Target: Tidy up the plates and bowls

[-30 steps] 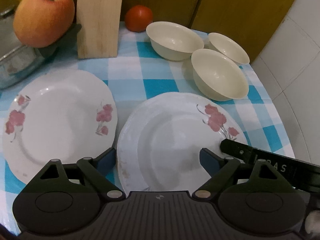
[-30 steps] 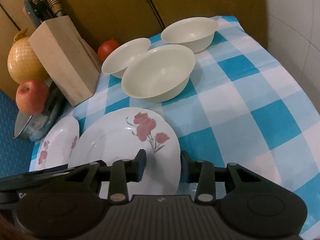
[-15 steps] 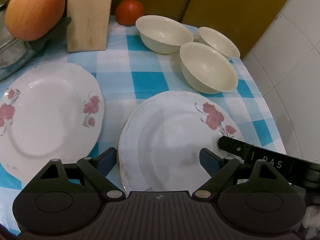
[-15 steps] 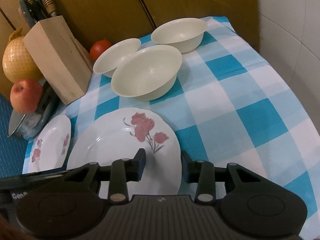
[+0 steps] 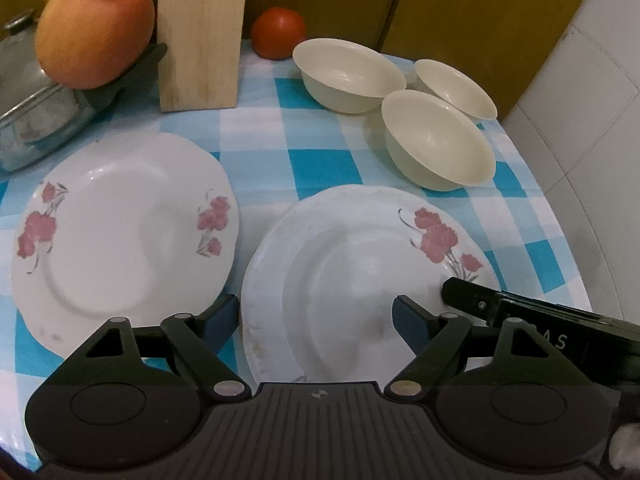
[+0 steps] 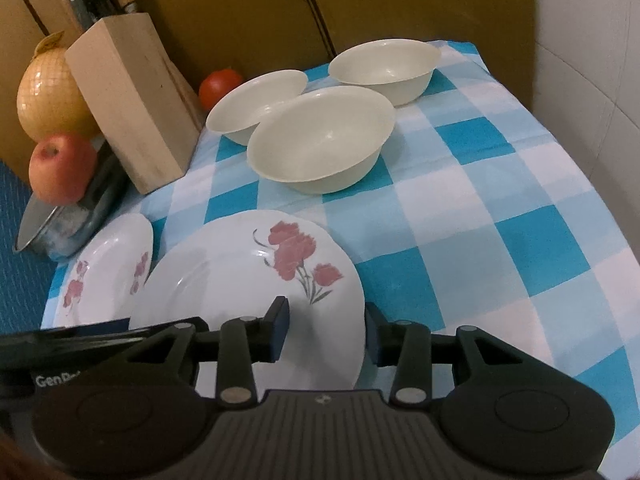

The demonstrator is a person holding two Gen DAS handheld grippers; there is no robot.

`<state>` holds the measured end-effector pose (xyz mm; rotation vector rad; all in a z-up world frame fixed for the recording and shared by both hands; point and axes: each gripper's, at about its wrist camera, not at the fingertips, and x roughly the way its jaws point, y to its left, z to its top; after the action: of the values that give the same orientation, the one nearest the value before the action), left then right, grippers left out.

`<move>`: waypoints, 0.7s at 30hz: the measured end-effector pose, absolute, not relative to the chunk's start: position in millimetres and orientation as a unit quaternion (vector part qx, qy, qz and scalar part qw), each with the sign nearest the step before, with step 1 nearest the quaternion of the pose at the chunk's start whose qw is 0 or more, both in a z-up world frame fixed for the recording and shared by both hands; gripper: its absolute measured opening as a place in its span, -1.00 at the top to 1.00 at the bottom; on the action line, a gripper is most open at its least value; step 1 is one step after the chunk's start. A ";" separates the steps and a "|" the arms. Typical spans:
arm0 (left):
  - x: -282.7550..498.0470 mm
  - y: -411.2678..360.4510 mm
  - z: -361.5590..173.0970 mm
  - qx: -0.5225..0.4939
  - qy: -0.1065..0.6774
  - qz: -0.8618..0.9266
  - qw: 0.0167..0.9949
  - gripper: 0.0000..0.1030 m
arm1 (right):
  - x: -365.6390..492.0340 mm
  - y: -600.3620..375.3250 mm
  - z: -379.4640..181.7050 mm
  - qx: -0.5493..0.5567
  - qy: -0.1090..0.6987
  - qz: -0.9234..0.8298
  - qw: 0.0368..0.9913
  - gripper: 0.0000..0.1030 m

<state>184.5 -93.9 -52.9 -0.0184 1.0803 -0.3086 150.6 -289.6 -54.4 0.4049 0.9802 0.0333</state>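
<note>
Two white plates with pink flowers lie side by side on the checked cloth. My left gripper point(image 5: 316, 316) straddles the near left part of the right plate point(image 5: 360, 248). Its left finger is just outside the rim and its jaws are closing, but the pads do not press on the plate. My right gripper point(image 6: 326, 332) stands open over that plate's point(image 6: 224, 280) right rim, one finger above the plate and one outside it. The left plate point(image 5: 120, 232) lies free. Three cream bowls point(image 5: 436, 148) point(image 5: 348, 72) point(image 5: 456, 84) stand behind.
A wooden knife block point(image 5: 200, 32), a tomato point(image 5: 278, 32), an apple point(image 5: 94, 28) on a metal pot point(image 5: 32, 120) and a netted yellow fruit point(image 6: 48, 96) line the back left. A white tiled wall point(image 5: 580, 120) borders the table's right edge.
Both views swayed slightly and came back. The right plate kept its place between both grippers' fingers, and the left jaws narrowed a little.
</note>
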 end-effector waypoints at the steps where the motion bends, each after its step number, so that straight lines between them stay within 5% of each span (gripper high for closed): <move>1: 183.9 -94.5 -52.9 -0.006 0.512 -0.146 0.847 -0.69 | 150.9 -289.9 -54.5 0.194 0.468 0.017 0.862 0.27; 21: 173.3 -50.8 -20.7 -0.032 0.464 -0.124 0.877 -0.72 | 157.7 -264.1 -16.0 0.196 0.404 0.051 0.892 0.27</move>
<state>173.3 -50.8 -20.7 -0.0668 0.9671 -0.2577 157.7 -264.1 -16.0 0.4066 0.8374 0.1050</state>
